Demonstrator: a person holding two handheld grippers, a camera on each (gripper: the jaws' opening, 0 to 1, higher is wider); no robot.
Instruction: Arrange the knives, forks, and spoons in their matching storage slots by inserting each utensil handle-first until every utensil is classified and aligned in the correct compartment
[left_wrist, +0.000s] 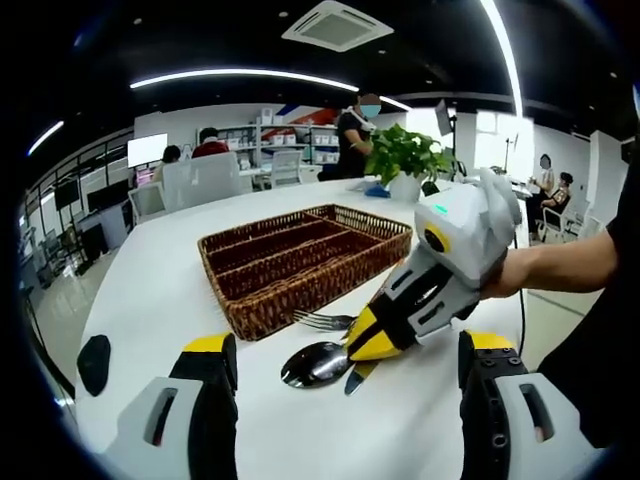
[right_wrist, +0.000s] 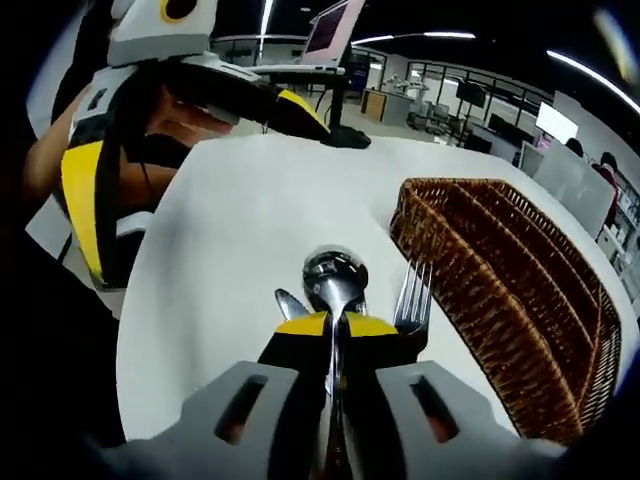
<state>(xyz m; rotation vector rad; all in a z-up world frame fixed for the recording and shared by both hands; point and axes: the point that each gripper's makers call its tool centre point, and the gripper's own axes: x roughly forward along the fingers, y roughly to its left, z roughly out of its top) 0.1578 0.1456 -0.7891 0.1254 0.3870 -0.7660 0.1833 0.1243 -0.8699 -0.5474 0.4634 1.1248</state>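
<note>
Right claw (right_wrist: 336, 325) grips shiny spoon (right_wrist: 335, 277); fork (right_wrist: 414, 298) alongside.

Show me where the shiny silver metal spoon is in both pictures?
Left gripper view: shiny silver metal spoon lies low in the middle, at the right gripper's yellow tips.
Right gripper view: spoon at centre, between the closed jaws.
Shared landmark: brown woven wicker tray.
</note>
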